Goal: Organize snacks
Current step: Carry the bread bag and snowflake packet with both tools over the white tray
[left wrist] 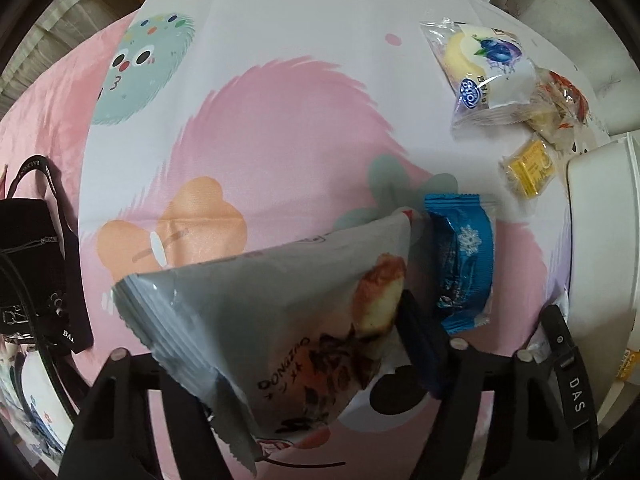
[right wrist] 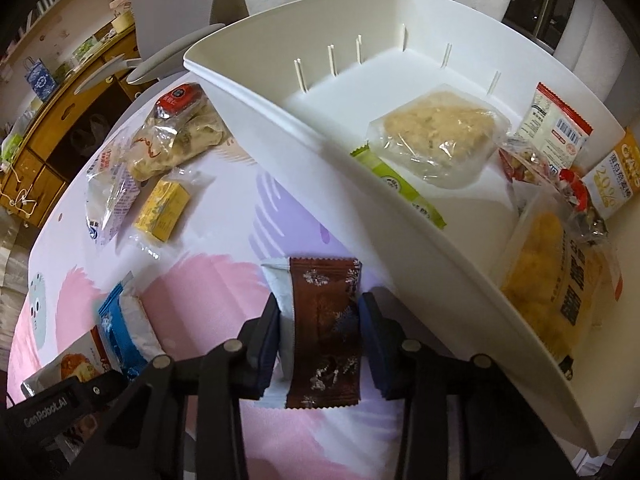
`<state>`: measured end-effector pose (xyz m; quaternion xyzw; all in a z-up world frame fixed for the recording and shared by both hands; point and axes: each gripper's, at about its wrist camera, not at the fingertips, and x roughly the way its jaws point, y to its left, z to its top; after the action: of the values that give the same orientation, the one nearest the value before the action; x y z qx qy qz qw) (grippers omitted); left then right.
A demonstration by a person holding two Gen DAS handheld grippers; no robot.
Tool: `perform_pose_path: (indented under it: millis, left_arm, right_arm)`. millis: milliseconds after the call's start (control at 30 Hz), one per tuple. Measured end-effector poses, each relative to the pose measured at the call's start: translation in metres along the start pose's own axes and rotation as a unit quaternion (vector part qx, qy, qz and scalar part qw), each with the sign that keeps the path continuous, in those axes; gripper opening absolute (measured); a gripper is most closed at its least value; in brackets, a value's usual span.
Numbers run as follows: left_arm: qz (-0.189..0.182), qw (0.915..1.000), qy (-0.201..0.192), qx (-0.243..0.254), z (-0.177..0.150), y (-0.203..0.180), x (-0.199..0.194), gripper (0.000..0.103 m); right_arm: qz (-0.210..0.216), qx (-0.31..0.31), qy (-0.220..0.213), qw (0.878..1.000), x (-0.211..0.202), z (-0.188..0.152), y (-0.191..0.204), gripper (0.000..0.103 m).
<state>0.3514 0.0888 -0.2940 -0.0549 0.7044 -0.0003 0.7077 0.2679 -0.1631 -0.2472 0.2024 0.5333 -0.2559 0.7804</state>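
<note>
While both tongs work the tablecloth (right wrist: pixel 224 264), the rt gripper (right wrist: pixel 318 336) has its pads pressed on the brown-and-white snack packet (right wrist: pixel 324 320), one pad on each long edge, so it's pinching it across the short width; the packet's long axis runs straight away from the wrist cam. It sits low over the cloth; can't tell if it's lifted clear. The white bin (right wrist: pixel 320 140) lies just to that gripper's right and ahead, near wall right beside the rt finger, already holding several snacks. My read: the coming move is up and over that wall, so the packet goes rightward, and the rt hand is the nearer one to the bin.

Left gripper (left wrist: pixel 296 344) straddles the grey bread bag (left wrist: pixel 256 312), which lies diagonally, long axis slanting from lower left to upper right. Its right finger (left wrist: pixel 416 340) touches the bag edge, the left one's contact is hidden, so grip unclear. Blue wafer packet (left wrist: pixel 464 264) lies just beside that right finger, lengthwise. Bin is farther off to this hand's right
</note>
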Motion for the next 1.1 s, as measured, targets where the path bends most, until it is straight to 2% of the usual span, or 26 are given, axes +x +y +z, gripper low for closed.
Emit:
perform_pose_path:
  millis: [33, 133, 433, 600, 733, 933, 1100]
  left_arm:
    - [-0.003, 1.0000, -0.001, -0.004, -0.001, 0.001, -0.002, 0.061]
    - [-0.008, 1.0000, -0.003, -0.003, -0.003, 0.004, -0.009, 0.052]
    - [-0.005, 0.9998, 0.014, -0.011, -0.028, 0.026, -0.027, 0.051]
    - [-0.011, 0.9999, 0.002, -0.008, -0.055, 0.043, -0.048, 0.051]
    - [-0.011, 0.9997, -0.022, -0.007, -0.084, 0.060, -0.069, 0.051]
    - [-0.041, 0.9971, -0.064, 0.009, -0.129, 0.073, -0.106, 0.051]
    - [-0.097, 0.9901, -0.096, 0.036, -0.160, 0.083, -0.126, 0.051]
  right_arm:
    - [0.002, 0.001, 0.001, 1.000, 0.000, 0.000, 0.000, 0.037]
    - [0.011, 0.001, 0.009, 1.000, 0.000, 0.000, -0.003, 0.036]
    - [0.036, -0.002, 0.040, 0.999, -0.009, -0.016, -0.009, 0.035]
    - [0.051, -0.008, 0.046, 0.998, -0.025, -0.033, -0.012, 0.035]
    - [0.052, -0.025, 0.037, 0.998, -0.044, -0.054, -0.013, 0.035]
    - [0.054, -0.030, 0.032, 0.998, -0.072, -0.087, -0.024, 0.035]
    - [0.077, -0.022, 0.006, 0.997, -0.100, -0.100, -0.037, 0.035]
